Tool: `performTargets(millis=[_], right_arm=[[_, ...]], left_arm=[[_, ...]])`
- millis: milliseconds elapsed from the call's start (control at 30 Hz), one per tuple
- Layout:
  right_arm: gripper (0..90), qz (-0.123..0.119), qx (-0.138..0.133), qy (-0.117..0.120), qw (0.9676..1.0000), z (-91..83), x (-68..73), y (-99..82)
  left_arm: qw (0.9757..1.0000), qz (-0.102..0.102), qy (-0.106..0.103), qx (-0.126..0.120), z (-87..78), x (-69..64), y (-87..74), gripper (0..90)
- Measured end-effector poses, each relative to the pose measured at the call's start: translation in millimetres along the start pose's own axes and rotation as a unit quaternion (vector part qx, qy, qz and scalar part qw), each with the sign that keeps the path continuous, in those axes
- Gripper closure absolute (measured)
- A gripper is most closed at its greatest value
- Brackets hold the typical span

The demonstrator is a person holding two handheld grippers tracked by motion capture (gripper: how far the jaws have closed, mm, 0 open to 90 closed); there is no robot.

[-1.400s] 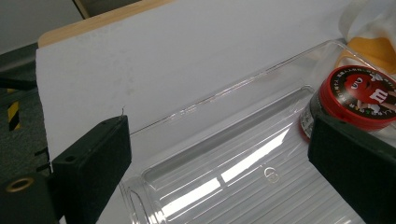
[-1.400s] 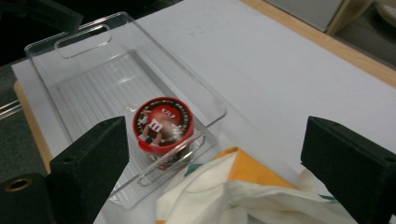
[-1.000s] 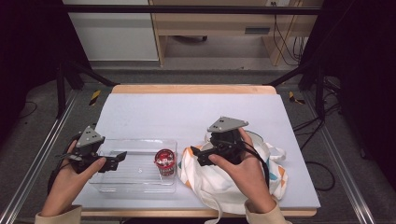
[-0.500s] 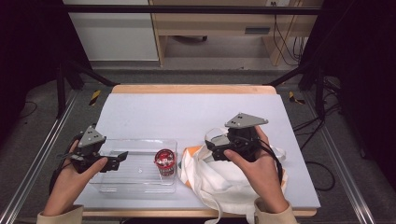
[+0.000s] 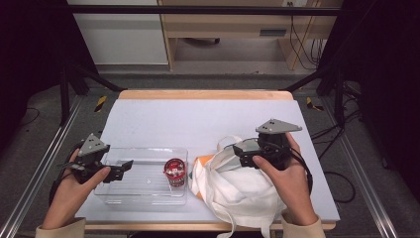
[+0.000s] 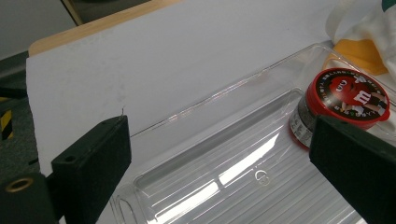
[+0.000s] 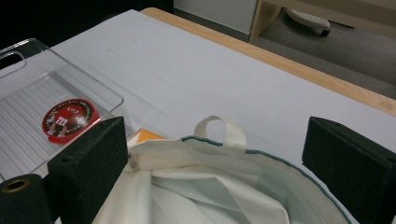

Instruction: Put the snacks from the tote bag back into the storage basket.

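Left gripper (image 5: 125, 166) spread wide over one clear tray (image 5: 143, 196), empty-jawed. Right gripper (image 5: 236, 156) spread over one white bag (image 5: 237, 193). One red-lidded candy tub (image 5: 174, 171) in tray.

Black fingers (image 6: 88, 168), grey triangular plates, black cables, beige sleeves (image 5: 57, 229).

a red-lidded candy tub (image 5: 174, 172) stands upright in the clear plastic tray (image 5: 143, 193), right of the left gripper (image 5: 130, 163). a white cloth bag (image 5: 237, 191) slumps open under the right gripper (image 5: 236, 153).
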State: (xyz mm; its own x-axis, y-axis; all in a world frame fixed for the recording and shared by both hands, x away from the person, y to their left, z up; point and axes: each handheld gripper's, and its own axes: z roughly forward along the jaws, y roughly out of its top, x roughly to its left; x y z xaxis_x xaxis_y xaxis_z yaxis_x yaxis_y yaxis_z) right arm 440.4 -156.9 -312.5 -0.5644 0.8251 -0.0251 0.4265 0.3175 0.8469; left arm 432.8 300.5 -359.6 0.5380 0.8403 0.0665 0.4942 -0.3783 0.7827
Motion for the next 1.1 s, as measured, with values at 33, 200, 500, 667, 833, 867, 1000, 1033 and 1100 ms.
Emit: performTargets(millis=[33,200,500,667,833,867,1000,1033,1100], right_arm=[[7.0,0.003,0.001,-0.001,1.0,-0.4,-1.2,-1.0],[6.7,0.012,0.002,-0.005,0.9999,-1.3,-9.4,-6.3],[6.3,0.023,-0.003,-0.012,0.9996,-6.9,-21.6,-11.9],[6.1,0.03,-0.004,-0.018,0.9994,-9.5,-28.6,-15.8],[6.1,0.037,-0.007,-0.023,0.999,-12.1,-35.3,-20.4],[6.1,0.038,-0.007,-0.024,0.999,-12.2,-36.7,-21.7],[5.5,0.042,-0.006,-0.034,0.9985,-11.6,-44.9,-28.3],[5.0,0.044,-0.006,-0.036,0.9984,-11.6,-46.4,-29.5],[4.6,0.049,-0.005,-0.038,0.9981,-11.7,-47.9,-31.0]], left_arm=[[1.0,0.0,0.0,0.0,0.0,0.0,0.0,5.6],[1.0,-0.006,0.003,-0.004,-2.7,4.6,-1.5,5.6],[0.9998,-0.016,0.006,-0.008,-4.9,10.2,-3.9,5.6],[0.9997,-0.022,0.008,-0.008,-5.3,14.4,-6.3,5.5],[0.9995,-0.027,0.011,-0.014,-8.0,20.1,-8.7,5.4],[0.9993,-0.029,0.011,-0.021,-8.2,21.5,-9.4,5.2],[0.9987,-0.041,0.012,-0.027,-9.1,27.7,-12.9,4.9],[0.9986,-0.043,0.013,-0.028,-8.9,28.9,-13.8,4.9],[0.9985,-0.046,0.014,-0.028,-8.7,30.0,-14.7,4.9]])
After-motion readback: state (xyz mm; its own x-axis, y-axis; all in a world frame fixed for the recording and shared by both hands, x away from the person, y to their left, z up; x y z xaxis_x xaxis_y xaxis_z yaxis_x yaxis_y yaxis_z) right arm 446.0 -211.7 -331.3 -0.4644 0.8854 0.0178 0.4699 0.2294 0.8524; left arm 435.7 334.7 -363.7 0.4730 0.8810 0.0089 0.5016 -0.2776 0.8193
